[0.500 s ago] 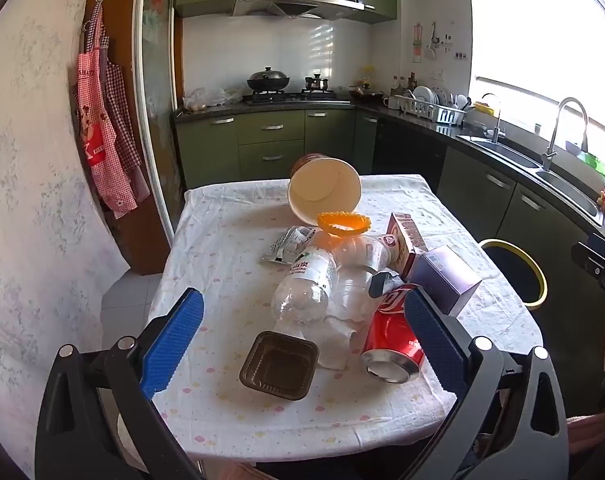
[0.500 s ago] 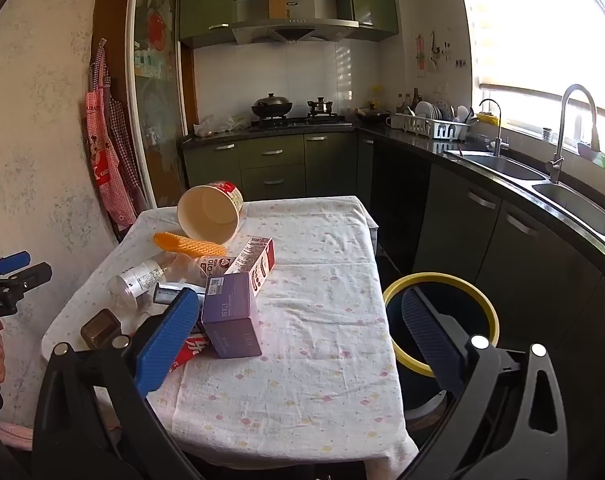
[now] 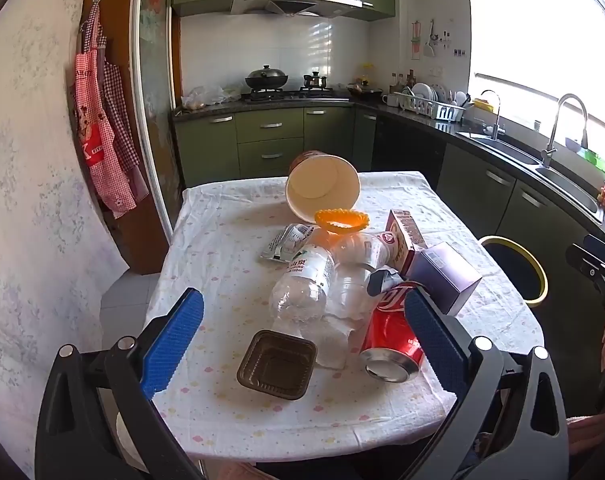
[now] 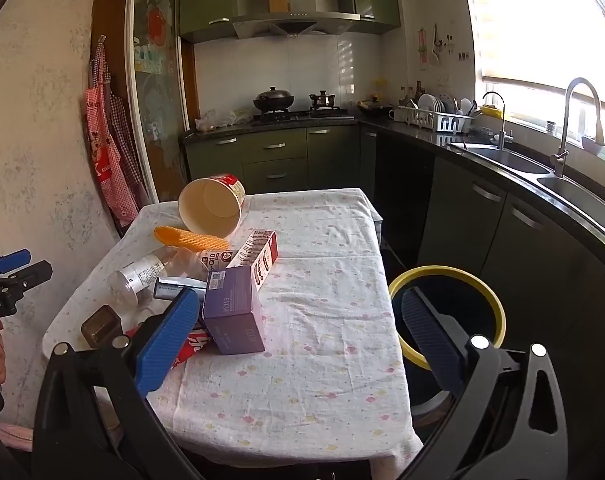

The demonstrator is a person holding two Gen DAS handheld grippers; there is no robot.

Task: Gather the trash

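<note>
Trash lies in a pile on the clothed table (image 3: pixel 222 264): a brown plastic tray (image 3: pixel 277 364), a red can (image 3: pixel 392 340), a clear bottle (image 3: pixel 302 280), a purple box (image 3: pixel 446 276), a red carton (image 3: pixel 406 236), an orange ring (image 3: pixel 342 220) and a tipped paper bowl (image 3: pixel 322 190). My left gripper (image 3: pixel 302 344) is open and empty above the table's near edge, over the tray and can. My right gripper (image 4: pixel 298 340) is open and empty, near the purple box (image 4: pixel 232 312). The yellow-rimmed bin (image 4: pixel 446 312) stands right of the table.
Green cabinets and a stove (image 3: pixel 286 92) line the back wall. A counter with a sink (image 4: pixel 574 196) and dish rack runs along the right. Aprons (image 3: pixel 102 136) hang on the left wall. The bin also shows in the left wrist view (image 3: pixel 518 268).
Both grippers have hardly moved; the views are nearly the same. Nothing on the table has shifted.
</note>
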